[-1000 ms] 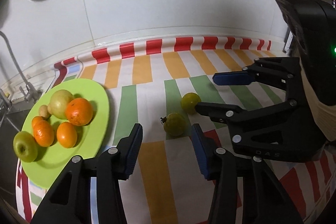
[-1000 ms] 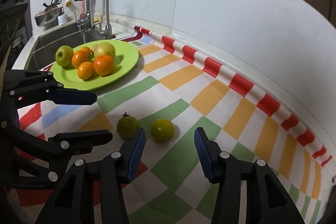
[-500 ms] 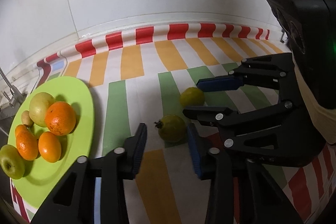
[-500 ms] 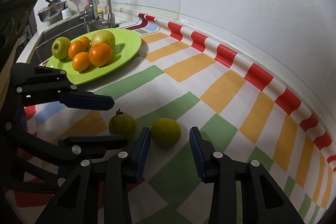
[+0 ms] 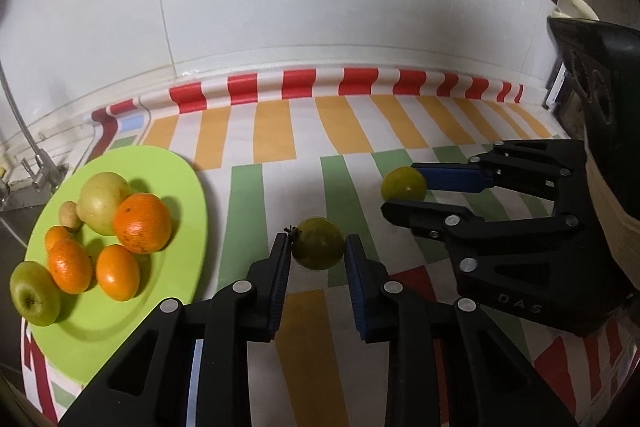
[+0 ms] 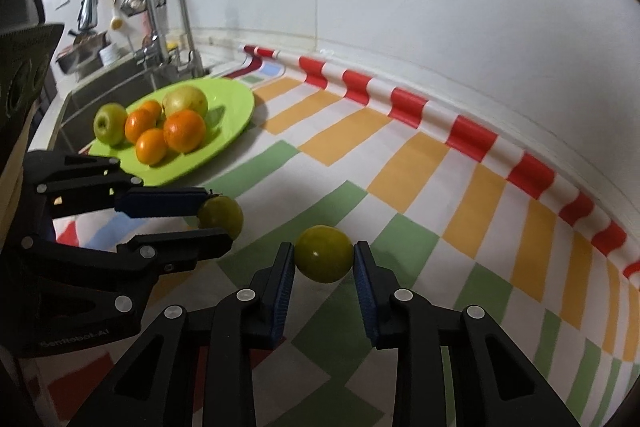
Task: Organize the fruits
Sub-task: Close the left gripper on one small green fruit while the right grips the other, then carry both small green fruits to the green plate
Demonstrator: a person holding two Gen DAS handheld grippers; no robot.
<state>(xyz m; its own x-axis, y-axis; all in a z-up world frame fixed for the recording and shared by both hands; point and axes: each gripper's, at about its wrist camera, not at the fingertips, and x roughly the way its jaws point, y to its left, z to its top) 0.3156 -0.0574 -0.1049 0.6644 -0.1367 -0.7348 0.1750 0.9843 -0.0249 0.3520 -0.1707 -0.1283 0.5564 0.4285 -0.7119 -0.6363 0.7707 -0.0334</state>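
I have both grippers clamped on fruit: the left gripper (image 5: 318, 253) grasps the stemmed green fruit (image 5: 318, 247), the right gripper (image 6: 324, 261) pinches the yellow-green fruit (image 6: 324, 259). Both fruits sit on the striped cloth (image 5: 276, 131), near each other, with the green plate (image 5: 180, 267) off to my left holding oranges (image 5: 142, 223) and apples (image 5: 34, 293). My worry is that only the pad tips hold these round, smooth fruits, so either could squirt forward on lifting. The grippers also sit close together and could collide as I swing both towards the plate, and a fruit dropped onto the pile could roll off.
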